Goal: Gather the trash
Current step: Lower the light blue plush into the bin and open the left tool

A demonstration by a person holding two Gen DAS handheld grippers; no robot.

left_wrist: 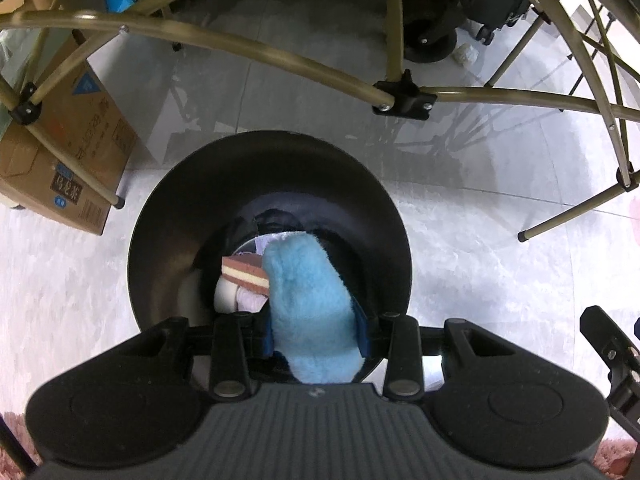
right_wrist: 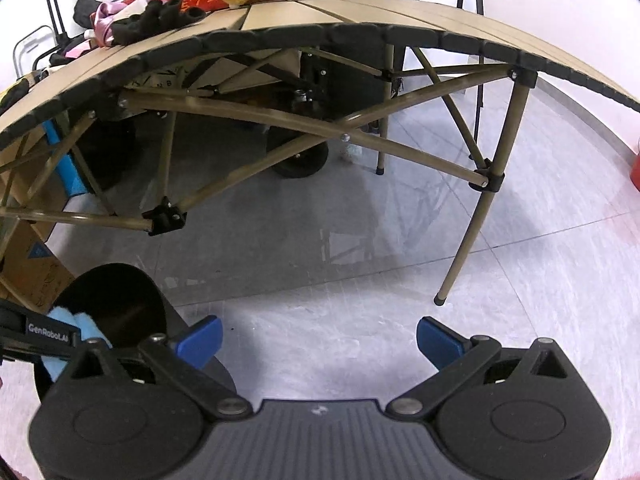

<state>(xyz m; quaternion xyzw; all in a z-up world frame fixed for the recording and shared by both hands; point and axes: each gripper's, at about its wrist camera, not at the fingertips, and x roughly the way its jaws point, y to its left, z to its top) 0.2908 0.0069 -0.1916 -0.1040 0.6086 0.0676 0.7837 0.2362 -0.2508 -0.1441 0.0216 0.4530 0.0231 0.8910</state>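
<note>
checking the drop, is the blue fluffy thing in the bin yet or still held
Still held: the left gripper is shut on the blue fluffy cloth, which hangs over the black bin's opening.

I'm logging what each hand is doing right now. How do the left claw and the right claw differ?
The left claw is shut on a fluffy blue cloth; the right claw stands wide open with nothing between its pads. The left claw hangs over the mouth of the black bin, while the right claw is over bare floor beside the bin. Both have blue pads on black bodies.
</note>
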